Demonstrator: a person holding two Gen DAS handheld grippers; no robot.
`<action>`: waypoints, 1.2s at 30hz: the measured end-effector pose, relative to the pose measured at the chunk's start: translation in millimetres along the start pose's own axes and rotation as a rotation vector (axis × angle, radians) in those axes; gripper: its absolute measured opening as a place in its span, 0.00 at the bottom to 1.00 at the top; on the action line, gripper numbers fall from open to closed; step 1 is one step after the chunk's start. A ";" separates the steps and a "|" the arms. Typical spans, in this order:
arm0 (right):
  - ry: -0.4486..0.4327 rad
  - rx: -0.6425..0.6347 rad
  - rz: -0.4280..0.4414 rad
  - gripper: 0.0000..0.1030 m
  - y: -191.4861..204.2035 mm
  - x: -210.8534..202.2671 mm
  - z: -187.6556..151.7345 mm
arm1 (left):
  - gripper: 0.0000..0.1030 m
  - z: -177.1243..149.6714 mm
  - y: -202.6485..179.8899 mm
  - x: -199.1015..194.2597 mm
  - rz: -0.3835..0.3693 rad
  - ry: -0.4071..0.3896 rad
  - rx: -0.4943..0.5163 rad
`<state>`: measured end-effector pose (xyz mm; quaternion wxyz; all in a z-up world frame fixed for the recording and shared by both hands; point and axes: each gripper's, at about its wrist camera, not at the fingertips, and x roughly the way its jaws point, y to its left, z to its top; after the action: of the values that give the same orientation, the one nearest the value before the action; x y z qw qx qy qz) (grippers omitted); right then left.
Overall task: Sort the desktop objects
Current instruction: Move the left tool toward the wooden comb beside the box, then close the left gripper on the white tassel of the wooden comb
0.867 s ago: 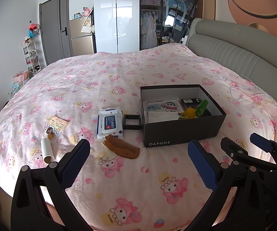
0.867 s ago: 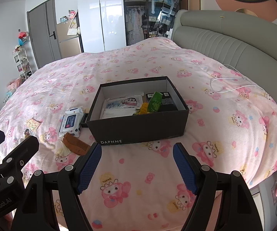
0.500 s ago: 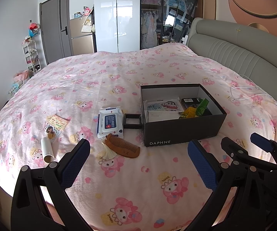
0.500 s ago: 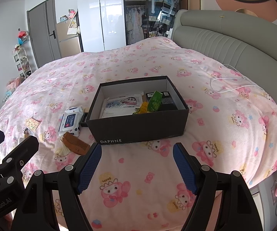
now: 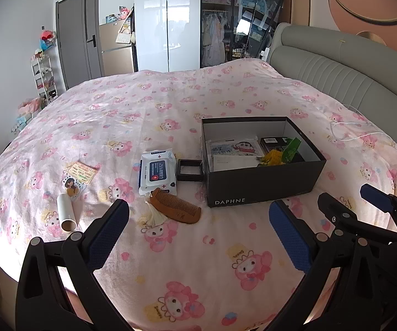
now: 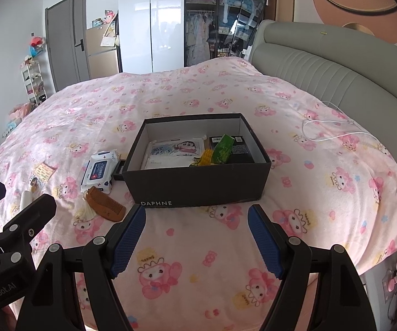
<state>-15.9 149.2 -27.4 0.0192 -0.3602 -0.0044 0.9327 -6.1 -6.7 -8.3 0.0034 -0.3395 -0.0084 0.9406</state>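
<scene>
Little has changed over the last second: both views sit almost as they did a moment ago, with only a slight drift of the cameras, and no object on the bed has shifted. Left gripper (image 5: pixel 198 231) hangs released with its blue pads spread wide and nothing between them; right gripper (image 6: pixel 197 238) is likewise spread and empty. Ahead of the right gripper stands the black box (image 6: pixel 198 187), which already holds a cartoon booklet (image 6: pixel 175 149), a green packet (image 6: pixel 223 149) and a dark carton (image 6: pixel 239 149). Just ahead of the left gripper's left pad lies the wooden comb (image 5: pixel 177 209), its tassel nearest that pad; beyond it the wipes pack (image 5: pixel 157 171) touches a small black frame (image 5: pixel 190 169) that rests against the box's left wall. Further left of this gripper lie the white tube (image 5: pixel 66 212) and two printed cards (image 5: pixel 80 176), apart from the rest. Judged by the stillness, this is a pause: some things are boxed, five or six remain loose on the pink bedspread (image 5: pixel 198 262), and the comb looks closest for the left gripper.
</scene>
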 end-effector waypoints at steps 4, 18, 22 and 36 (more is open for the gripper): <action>0.004 -0.014 0.006 0.73 6.7 1.0 0.0 | 0.99 -0.8 7.9 1.3 0.011 0.004 -0.010; 0.047 -0.131 0.215 0.73 75.0 26.5 -2.7 | 0.99 -20.2 84.1 9.3 0.048 0.050 -0.119; 0.085 -0.146 0.289 0.72 92.4 41.2 -9.0 | 0.98 -28.9 105.0 21.0 0.019 0.090 -0.170; 0.095 -0.217 0.277 0.62 128.6 91.7 -7.8 | 0.59 -53.7 141.4 94.8 0.013 0.222 -0.275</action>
<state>-82.7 24.3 -97.6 -0.1485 -0.4011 -0.0544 0.9023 -44.8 -146.2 -112.8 -0.0485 -0.4384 -0.1342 0.8874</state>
